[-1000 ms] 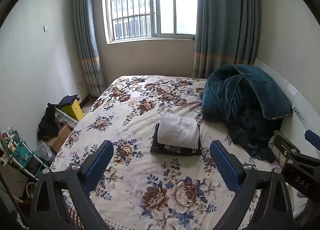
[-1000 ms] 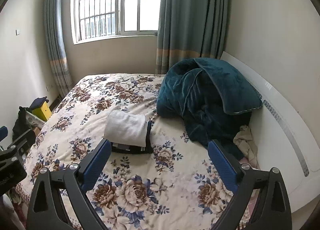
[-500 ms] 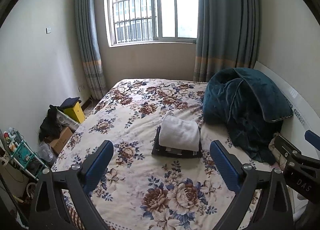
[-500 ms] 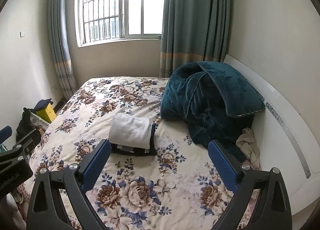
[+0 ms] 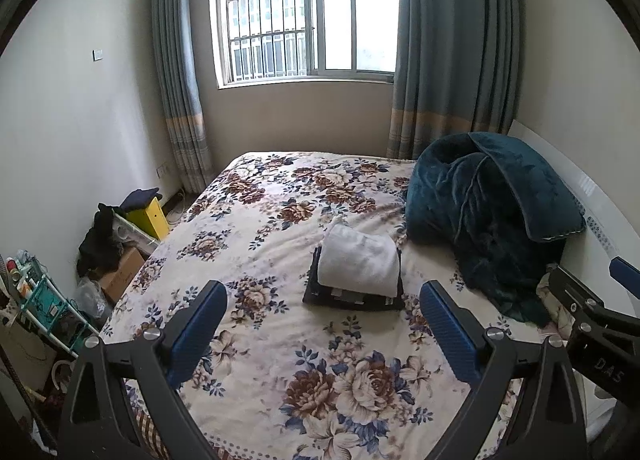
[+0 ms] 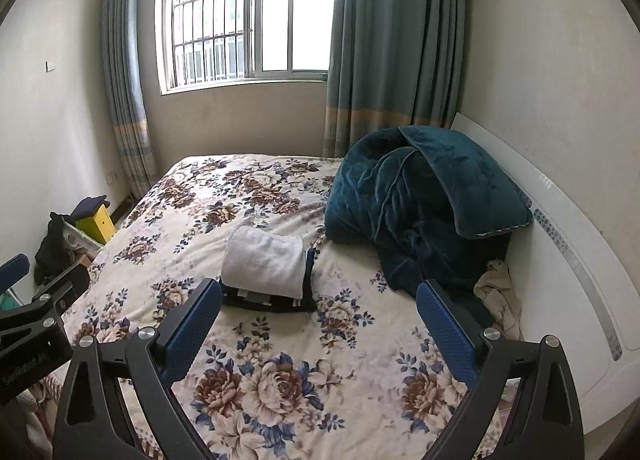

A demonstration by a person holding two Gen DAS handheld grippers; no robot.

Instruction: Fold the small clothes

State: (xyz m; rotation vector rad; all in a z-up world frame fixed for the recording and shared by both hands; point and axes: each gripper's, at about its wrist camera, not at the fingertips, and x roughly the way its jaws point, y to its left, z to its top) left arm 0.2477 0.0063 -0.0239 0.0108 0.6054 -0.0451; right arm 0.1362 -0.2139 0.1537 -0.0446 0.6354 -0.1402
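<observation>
Left gripper (image 5: 323,326) and right gripper (image 6: 318,322): black frames, silver screws, blue textured finger pads (image 5: 448,330)

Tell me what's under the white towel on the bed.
The white towel lies on a stack of dark folded clothes, with light bands showing at the front edge. How many pieces, and what they are, is hidden by the towel.
</observation>
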